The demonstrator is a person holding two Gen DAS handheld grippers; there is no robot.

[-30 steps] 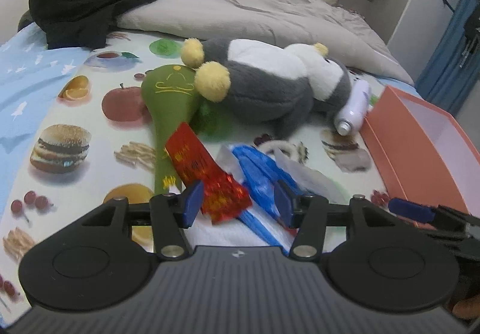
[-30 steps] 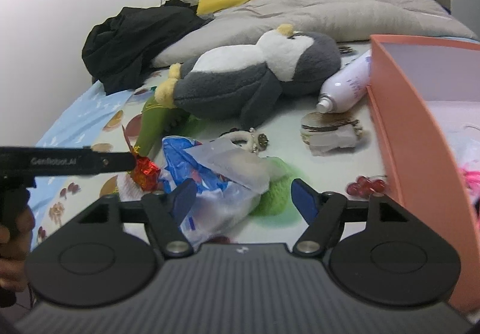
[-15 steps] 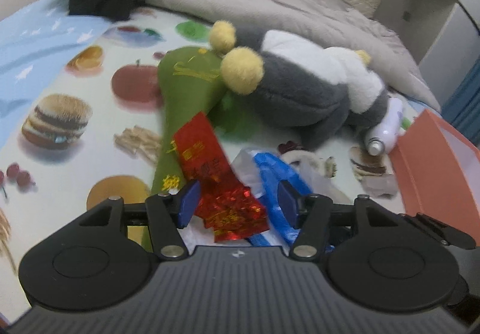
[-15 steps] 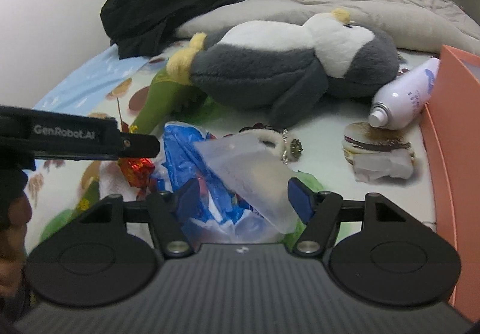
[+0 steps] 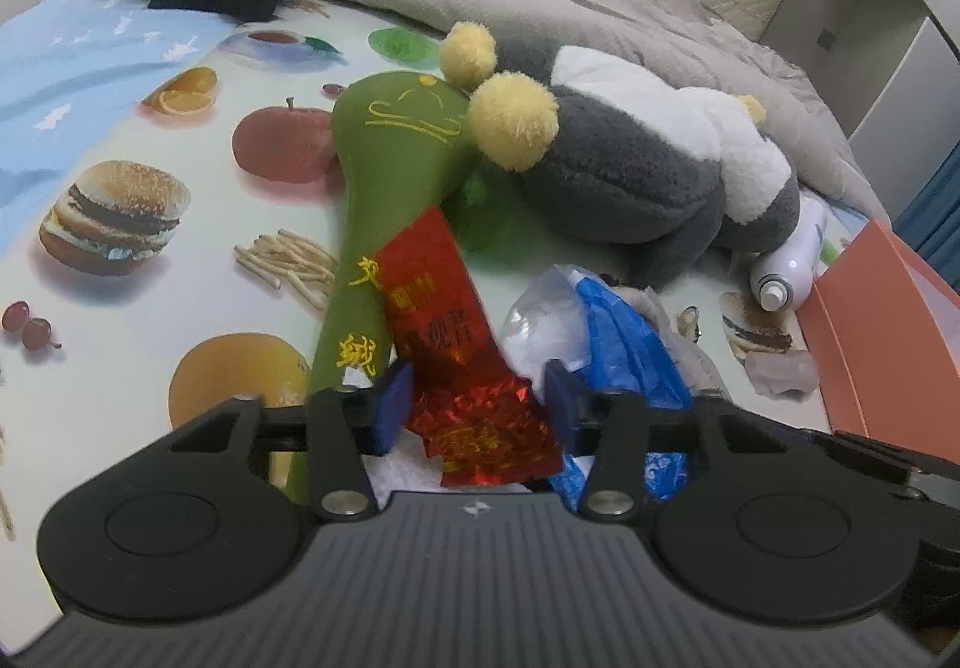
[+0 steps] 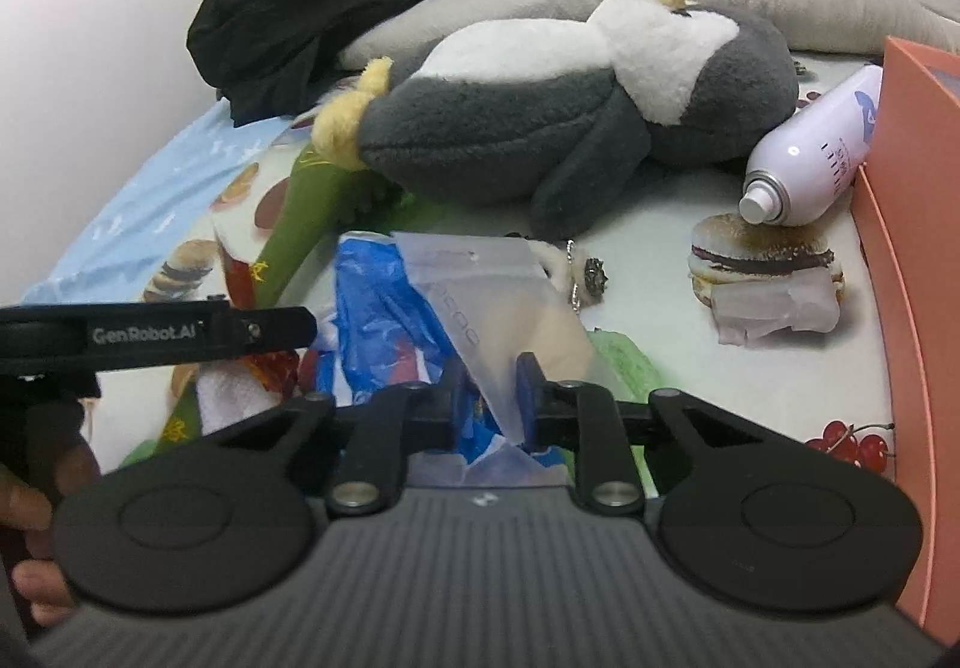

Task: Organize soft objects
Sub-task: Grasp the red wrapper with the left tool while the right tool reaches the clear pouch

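Red foil packet [image 5: 480,416] lies between my left gripper [image 5: 477,407] fingers, closing, not yet pinching. Clear plastic bag [image 6: 498,308] is nipped by my right gripper [image 6: 491,392], closing too. Next, I judge: lift both toward the orange box [image 6: 900,272].

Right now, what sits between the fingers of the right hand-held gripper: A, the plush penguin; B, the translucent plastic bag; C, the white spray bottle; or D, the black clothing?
B: in the right wrist view the right hand-held gripper is closing on the translucent plastic bag, whose lower corner hangs between its fingers, while the white spray bottle lies far off by the orange box.
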